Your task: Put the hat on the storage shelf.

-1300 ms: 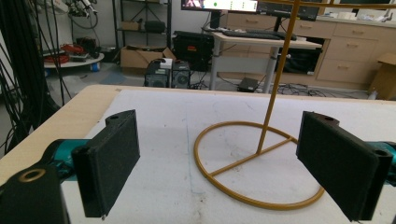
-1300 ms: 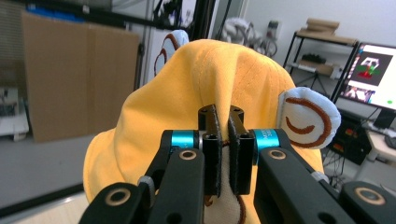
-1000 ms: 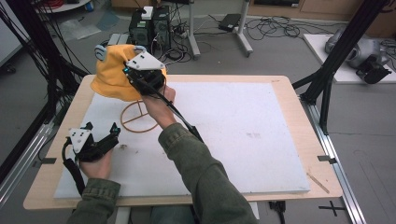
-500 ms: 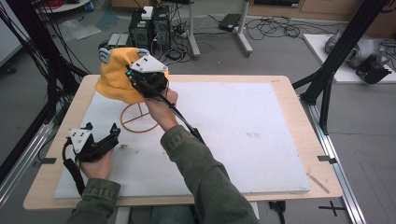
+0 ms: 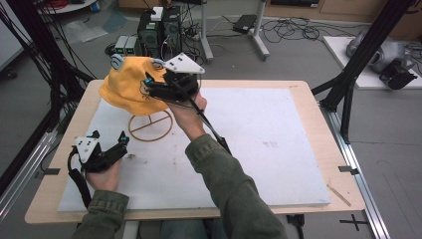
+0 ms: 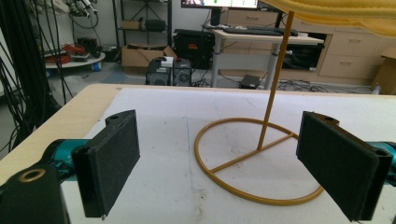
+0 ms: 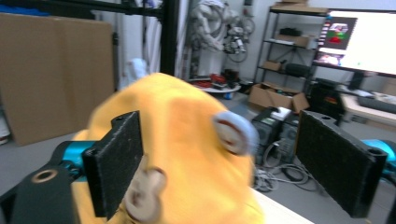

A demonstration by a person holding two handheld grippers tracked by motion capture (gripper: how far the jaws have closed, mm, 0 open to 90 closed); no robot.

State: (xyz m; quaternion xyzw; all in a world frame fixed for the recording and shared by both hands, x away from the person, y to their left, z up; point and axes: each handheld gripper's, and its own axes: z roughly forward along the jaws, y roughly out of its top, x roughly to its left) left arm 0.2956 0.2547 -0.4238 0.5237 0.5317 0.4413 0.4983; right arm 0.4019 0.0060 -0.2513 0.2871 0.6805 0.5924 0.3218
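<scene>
White tabletop (image 5: 278,149); both tongs spread, yellow hat (image 5: 127,89) hiding stand's (image 5: 151,125) top.

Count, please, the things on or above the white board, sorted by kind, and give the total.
Yellow hat: 1
Gold wire stand: 1
Hand-held gripper: 2, left and right, both open
Total: 4

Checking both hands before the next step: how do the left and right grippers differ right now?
The left gripper sits low by the table's near-left edge; the right gripper is raised at the yellow hat. The left faces the gold stand; the right faces the hat. Both are open.
</scene>
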